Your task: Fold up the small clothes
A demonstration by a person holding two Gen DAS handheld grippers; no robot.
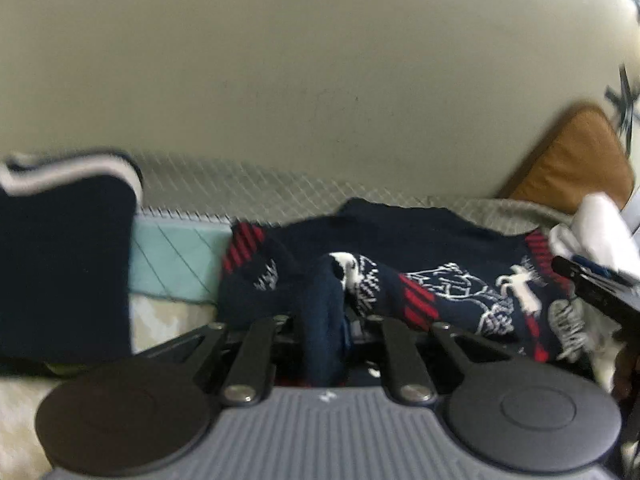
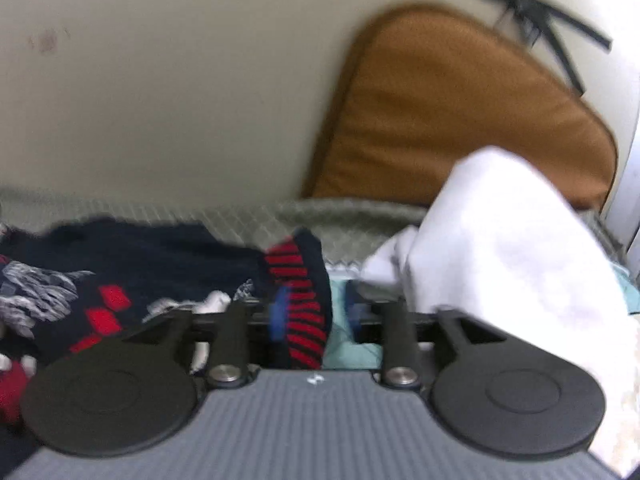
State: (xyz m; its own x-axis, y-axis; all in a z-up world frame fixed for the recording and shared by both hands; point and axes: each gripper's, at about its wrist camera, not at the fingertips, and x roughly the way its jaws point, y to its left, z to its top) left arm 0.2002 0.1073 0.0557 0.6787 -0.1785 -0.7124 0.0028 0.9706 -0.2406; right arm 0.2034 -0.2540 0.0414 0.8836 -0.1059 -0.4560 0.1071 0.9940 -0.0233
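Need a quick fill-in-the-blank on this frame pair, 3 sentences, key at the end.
1. The left tool is shut on a fold of the ____ patterned sweater.
2. The cushion leaning on the wall behind the clothes is ____ in colour.
3. In the right wrist view, the pale cloth beside the right tool is ____.

Missing words: navy; brown; white

Left tool (image 1: 325, 332) clamped, right tool (image 2: 316, 316) parted
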